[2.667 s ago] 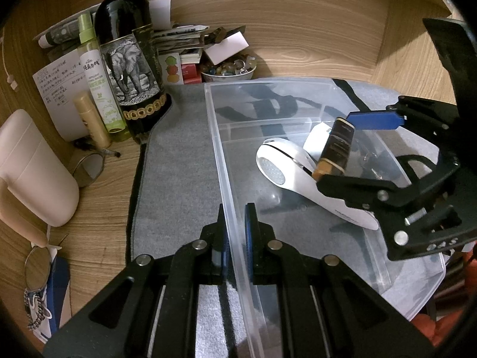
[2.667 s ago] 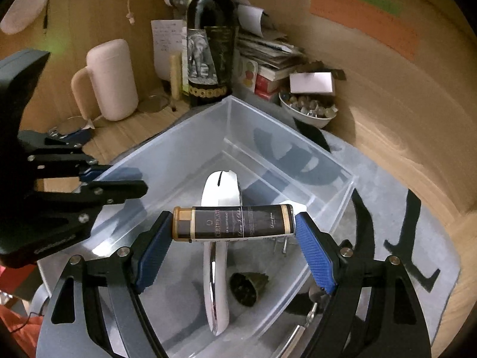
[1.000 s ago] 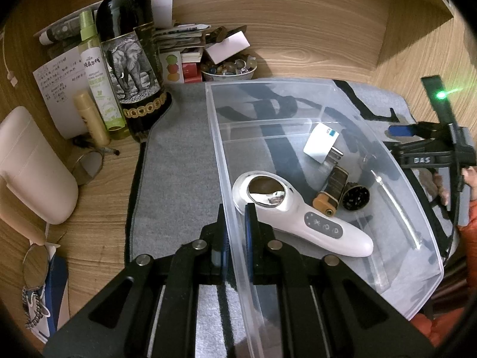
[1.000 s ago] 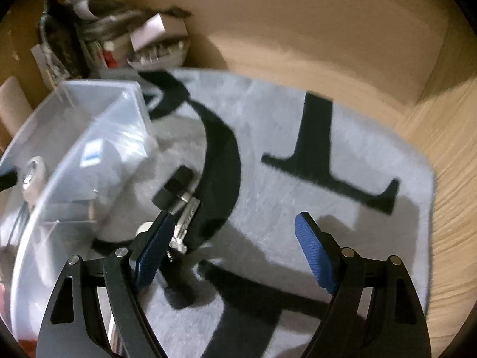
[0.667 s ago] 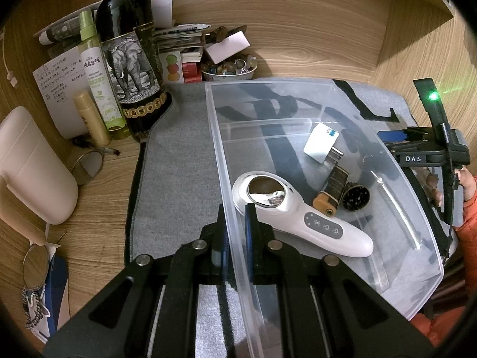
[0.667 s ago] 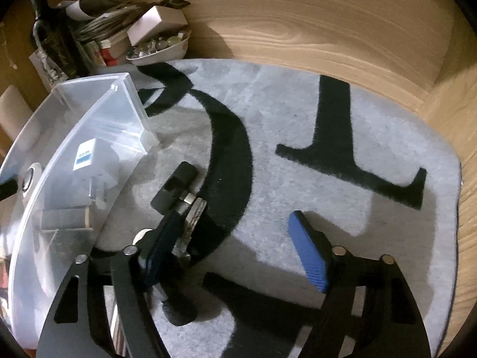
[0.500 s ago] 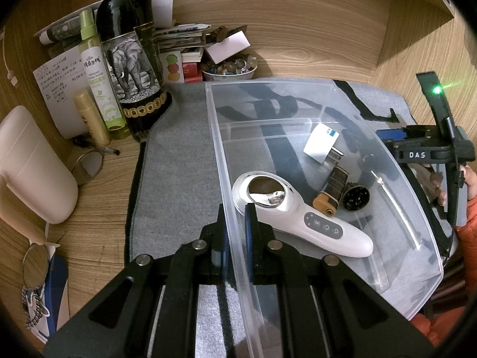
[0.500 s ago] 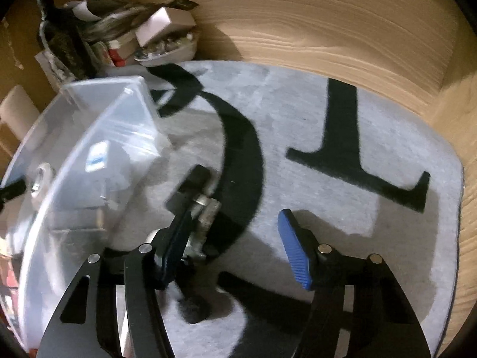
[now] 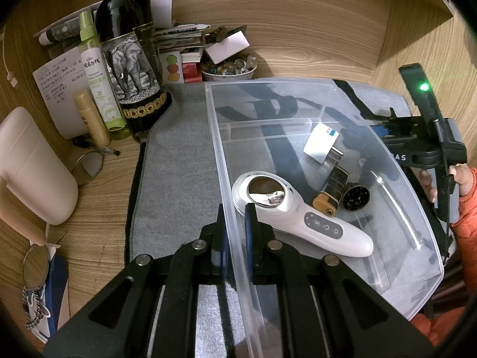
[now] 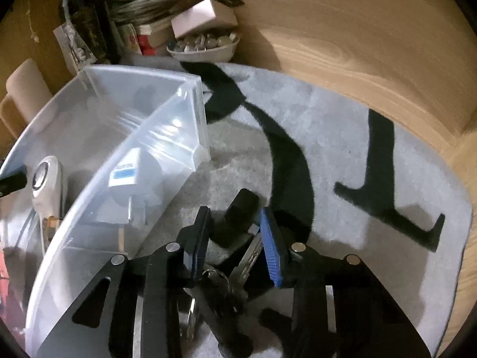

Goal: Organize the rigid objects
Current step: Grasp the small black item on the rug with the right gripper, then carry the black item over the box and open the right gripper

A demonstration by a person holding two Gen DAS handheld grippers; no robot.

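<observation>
Beside the clear bin [image 10: 167, 137], on the grey mat [image 10: 342, 149] just off the bin's outer wall, lies a bunch of keys with a black fob [image 10: 238, 214]. The right tool [image 10: 235, 244] stands over it, its jaws half-closed around the fob but seemingly not yet touching it. To do this pick well, I judge the blue pads should come down either side of the fob's solid body, not the loose key blades [image 10: 252, 256] and ring beneath, which would likely slide or swing; close firmly, then lift straight up to clear the bin wall. The left tool [image 9: 234, 232] is pinched tight on the bin's near wall [image 9: 226, 179], holding it steady. Inside the bin lie a white handheld device [image 9: 301, 220], a white plug [image 9: 322, 146], a dark tube [image 9: 334, 188] and a round black cap [image 9: 356, 198].

Against 2.7 seconds ago, the dark tube has left the right tool and rests in the bin. The right tool has since swung out beyond the bin wall to the keys and narrowed its jaws; the left tool's grip is unchanged.
</observation>
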